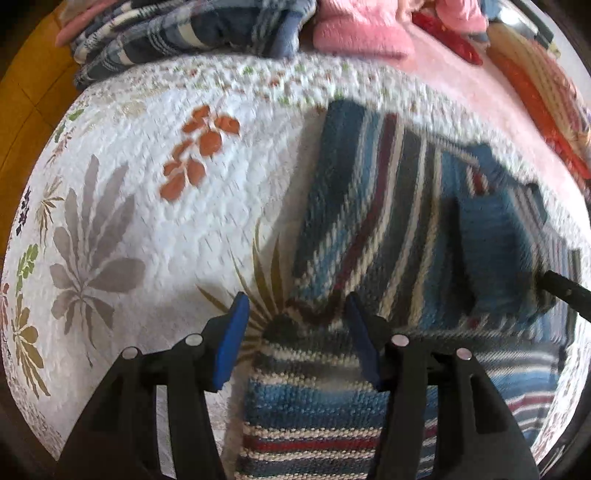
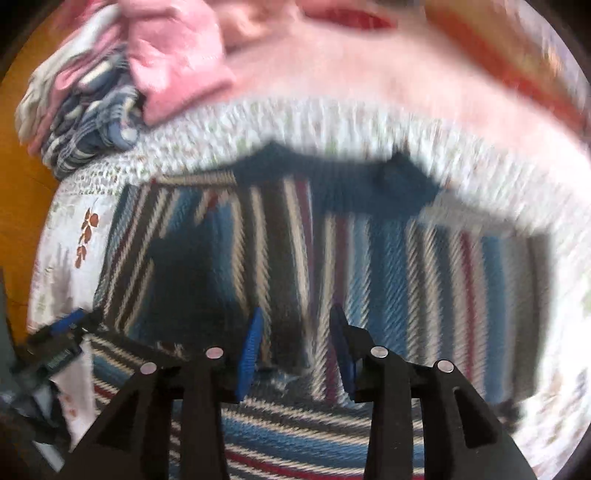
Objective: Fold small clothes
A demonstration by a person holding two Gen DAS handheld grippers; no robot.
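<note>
**Knit, quilt, fleece and matt plastic**

Under my left gripper (image 1: 295,306) I see a striped sweater (image 1: 388,221) of coarse knit, its stitches standing out rough and matt. It lies on a bedspread (image 1: 147,221) of puckered quilted cloth with flat printed leaves. Beyond it sits a pink garment (image 1: 362,37) that looks soft and fleecy, and a plaid cloth (image 1: 184,33) with a woven, slightly fuzzy face. The gripper frames are matt black plastic with small shiny metal pins; my right gripper (image 2: 295,321) shows ribbed blue pads (image 2: 251,347), dull in finish.
</note>
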